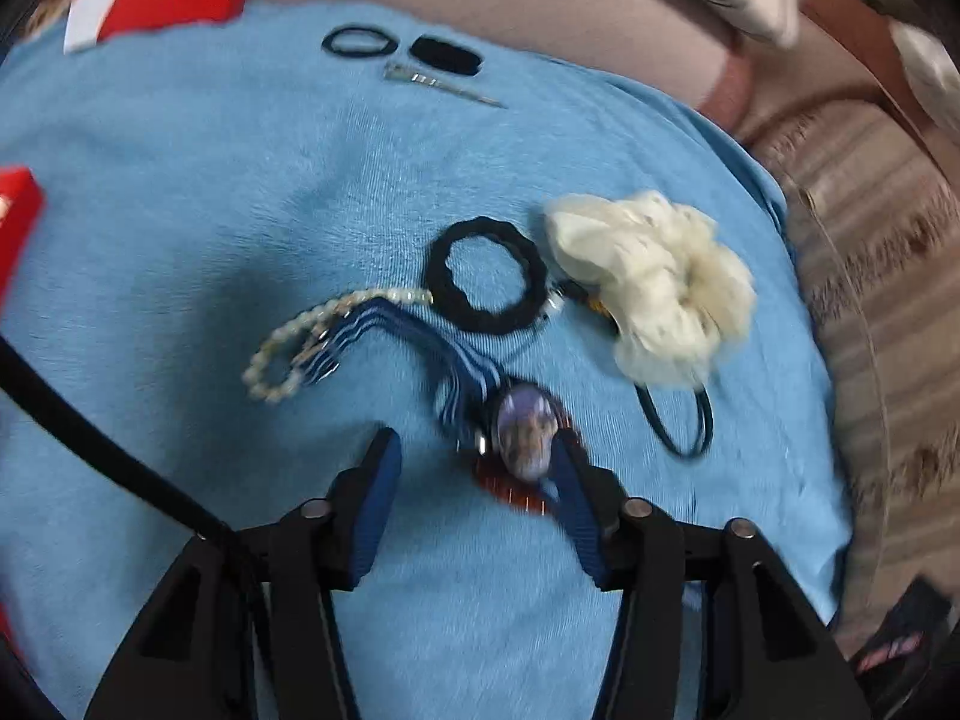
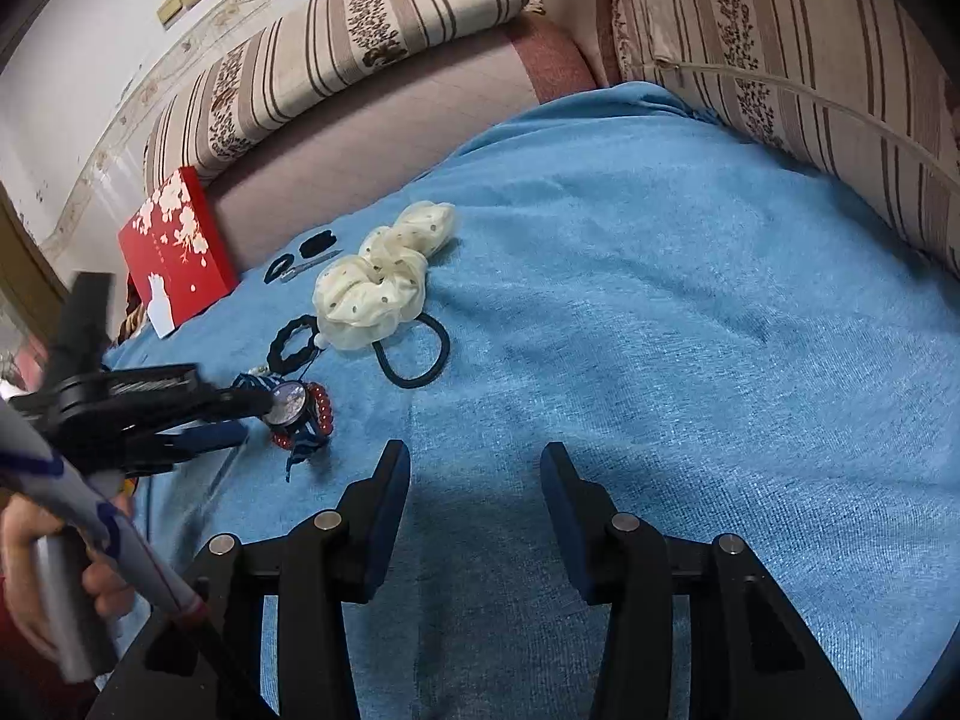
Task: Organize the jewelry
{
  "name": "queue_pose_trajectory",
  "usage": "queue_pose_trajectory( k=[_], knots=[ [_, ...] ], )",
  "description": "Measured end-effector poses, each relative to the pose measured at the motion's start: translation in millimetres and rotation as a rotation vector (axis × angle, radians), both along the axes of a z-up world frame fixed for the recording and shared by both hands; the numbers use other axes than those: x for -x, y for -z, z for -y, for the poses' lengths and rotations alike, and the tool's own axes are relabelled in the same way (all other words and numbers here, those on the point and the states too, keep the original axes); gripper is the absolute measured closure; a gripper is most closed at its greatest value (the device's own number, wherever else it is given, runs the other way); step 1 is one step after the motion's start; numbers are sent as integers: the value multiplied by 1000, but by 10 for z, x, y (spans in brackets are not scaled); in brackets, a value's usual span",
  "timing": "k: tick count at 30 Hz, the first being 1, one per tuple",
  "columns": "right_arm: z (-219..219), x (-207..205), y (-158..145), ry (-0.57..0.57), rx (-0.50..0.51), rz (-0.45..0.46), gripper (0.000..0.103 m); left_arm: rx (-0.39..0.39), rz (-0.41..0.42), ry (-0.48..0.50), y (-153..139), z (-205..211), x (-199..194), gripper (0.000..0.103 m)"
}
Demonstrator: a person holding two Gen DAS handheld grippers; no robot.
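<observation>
Jewelry and hair accessories lie loose on the blue towel [image 2: 660,300]; judged from this layout, sorting has barely begun. Taking the white scrunchie [image 2: 375,288] as landmark: the red box [image 2: 174,252] stands well beyond it at the towel's far edge, with nothing visibly placed in it. A thin hair tie [image 2: 414,354] touches the scrunchie's near side. A black ruffled hair tie [image 1: 486,276] lies just beside it. The blue-strapped watch [image 1: 525,432], a red bead bracelet [image 2: 321,414] and a pearl bracelet [image 1: 282,354] lie further toward the camera. Two small black bands [image 1: 360,42] and a metal clip [image 1: 438,87] sit near the box.

Left gripper [image 1: 474,450]: jaws partly open, one finger against the watch, no grip evident.

Right gripper [image 2: 474,462]: jaws partly open, empty, over bare towel.

Only the left view shows the pearl bracelet clearly; only the right view shows the box's blossom pattern and a hand [image 2: 36,570] on the left tool.
</observation>
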State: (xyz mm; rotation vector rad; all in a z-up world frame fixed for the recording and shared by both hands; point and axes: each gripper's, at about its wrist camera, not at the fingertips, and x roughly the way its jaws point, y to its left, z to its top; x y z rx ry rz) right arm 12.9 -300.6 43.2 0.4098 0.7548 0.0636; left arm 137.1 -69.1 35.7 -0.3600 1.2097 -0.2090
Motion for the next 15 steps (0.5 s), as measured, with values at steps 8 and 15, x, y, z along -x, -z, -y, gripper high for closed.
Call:
queue_pose_trajectory(
  k=[8, 15],
  knots=[
    [-26, -27, 16, 2, 35, -6, 54, 61, 48, -7, -253, -159, 170, 99],
    [-113, -16, 24, -4, 87, -18, 54, 60, 65, -9, -381, -619, 615, 99]
  ],
)
